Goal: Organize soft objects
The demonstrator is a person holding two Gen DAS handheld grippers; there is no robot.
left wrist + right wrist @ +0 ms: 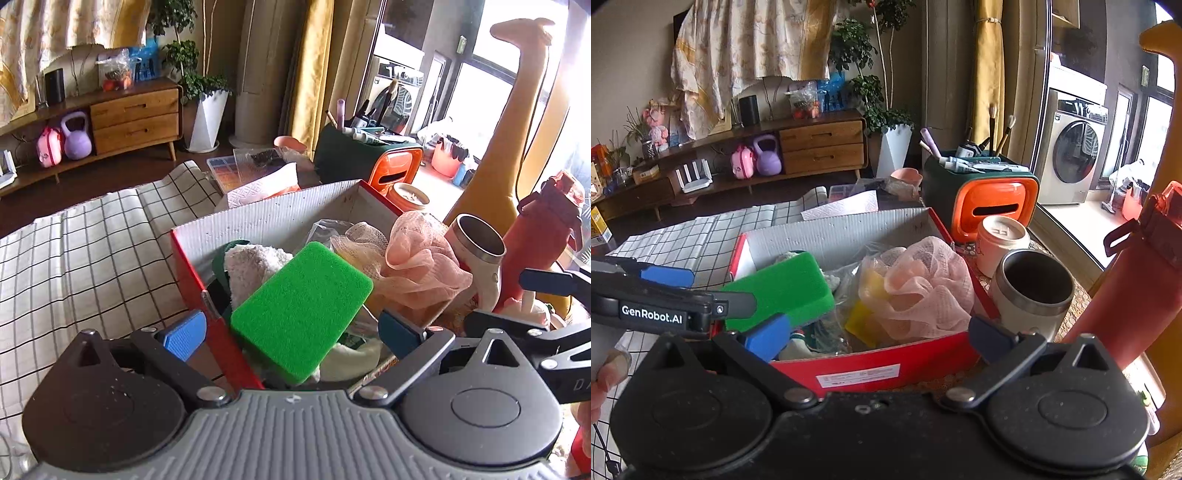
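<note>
A red cardboard box [273,218] with a grey inside holds soft things: a green sponge [301,308] lying tilted on top, a white towel [251,266], a pink mesh bath pouf [417,266] and plastic-wrapped yellow items [871,291]. My left gripper [291,332] is open, its blue pads either side of the sponge without touching it. My right gripper [879,339] is open and empty over the box's near wall [879,362]. The sponge [783,288], the pouf [923,288] and the left gripper's arm [665,306] show in the right wrist view.
A checked cloth [85,258] covers the table left of the box. Right of the box stand a steel-rimmed mug [1030,288], a white lidded jar [1001,236], a red bottle [1137,291] and an orange-green caddy [982,192]. A yellow giraffe figure [506,122] stands behind.
</note>
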